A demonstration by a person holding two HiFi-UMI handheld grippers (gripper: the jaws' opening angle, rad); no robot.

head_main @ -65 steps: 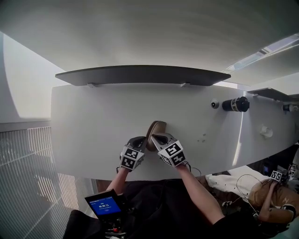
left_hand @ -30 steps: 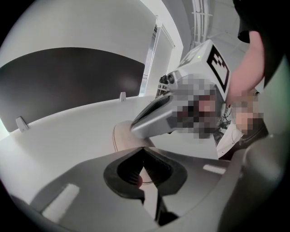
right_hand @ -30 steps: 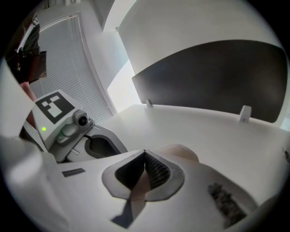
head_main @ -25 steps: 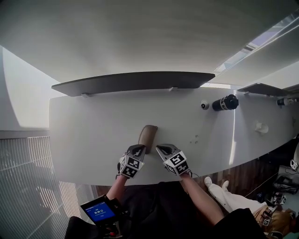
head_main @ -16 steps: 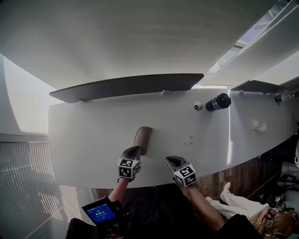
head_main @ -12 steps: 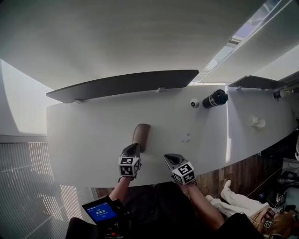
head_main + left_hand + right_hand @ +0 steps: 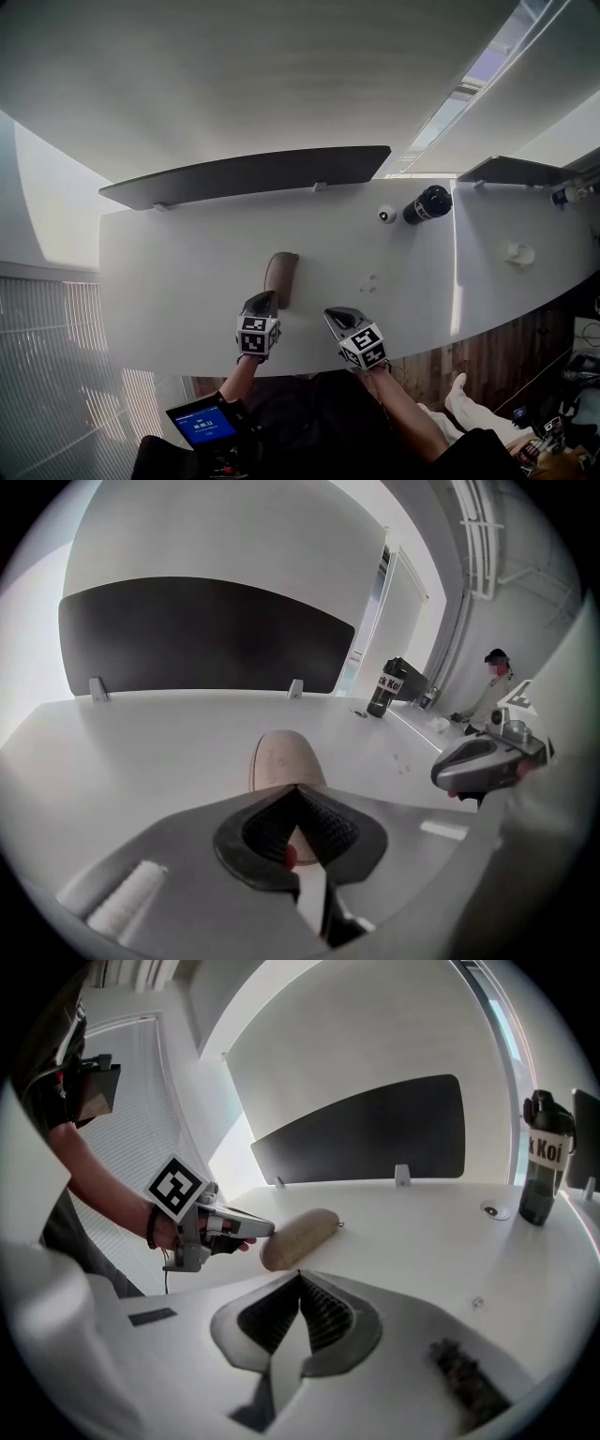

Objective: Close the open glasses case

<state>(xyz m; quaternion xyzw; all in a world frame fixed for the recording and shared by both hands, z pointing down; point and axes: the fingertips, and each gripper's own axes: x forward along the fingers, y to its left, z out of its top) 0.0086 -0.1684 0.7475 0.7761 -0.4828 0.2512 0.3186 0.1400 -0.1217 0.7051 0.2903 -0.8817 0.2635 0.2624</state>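
A tan glasses case (image 7: 280,277) lies closed on the white table (image 7: 187,272), lengthwise away from me. My left gripper (image 7: 263,302) sits just short of the case's near end, jaws shut and empty; the case (image 7: 281,761) shows right beyond its tips (image 7: 296,787). My right gripper (image 7: 336,317) hovers to the right of the case, near the table's front edge, also shut with nothing held. In the right gripper view the case (image 7: 300,1236) lies left of centre with the left gripper (image 7: 258,1229) beside it.
A black bottle (image 7: 426,203) and a small white round object (image 7: 386,215) stand at the table's far right. A dark panel (image 7: 248,173) runs along the table's back edge. A small white object (image 7: 517,252) sits further right. A person (image 7: 492,682) is at the far right.
The case went from open to closed. Both grippers drew back from it toward the front edge; the right one moved off to the right.
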